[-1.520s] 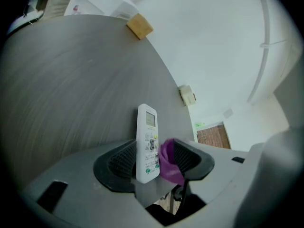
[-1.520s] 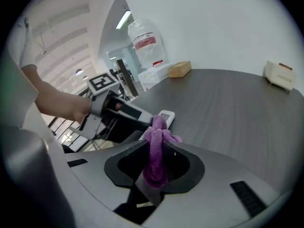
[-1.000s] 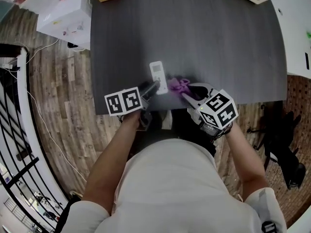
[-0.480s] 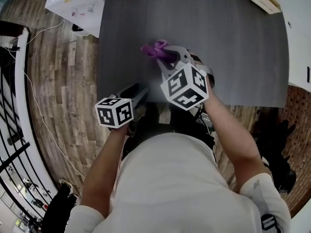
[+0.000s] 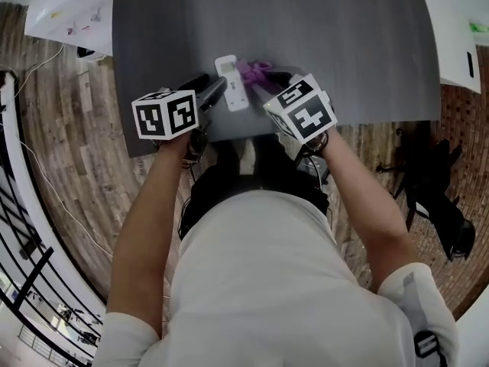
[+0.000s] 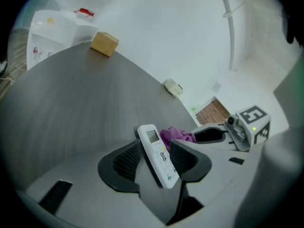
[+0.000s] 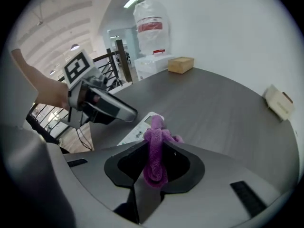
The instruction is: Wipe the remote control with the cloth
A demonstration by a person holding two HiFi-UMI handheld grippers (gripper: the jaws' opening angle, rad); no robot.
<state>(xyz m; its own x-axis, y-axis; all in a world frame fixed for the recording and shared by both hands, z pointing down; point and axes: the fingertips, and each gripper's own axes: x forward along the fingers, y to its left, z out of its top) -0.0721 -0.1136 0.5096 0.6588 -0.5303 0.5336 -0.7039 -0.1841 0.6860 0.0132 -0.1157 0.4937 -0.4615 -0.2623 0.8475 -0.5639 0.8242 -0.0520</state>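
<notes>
Left gripper view: slim white remote (image 6: 159, 156), small screen, perhaps green button.

My tally from here is short. One remote (image 5: 231, 82), white. One cloth (image 5: 252, 71), purple, just beside the remote. One bench (image 5: 328, 44) under both. Two small boxes sit on the bench, well beyond the remote: one tan box (image 6: 104, 43) and one cream box (image 6: 173, 88). Off the bench, past the remote on the tan box's side, I count one white carton (image 5: 69, 10) and one clear bag (image 7: 152, 20). One person (image 5: 260, 281), two bare forearms (image 5: 153, 205).
</notes>
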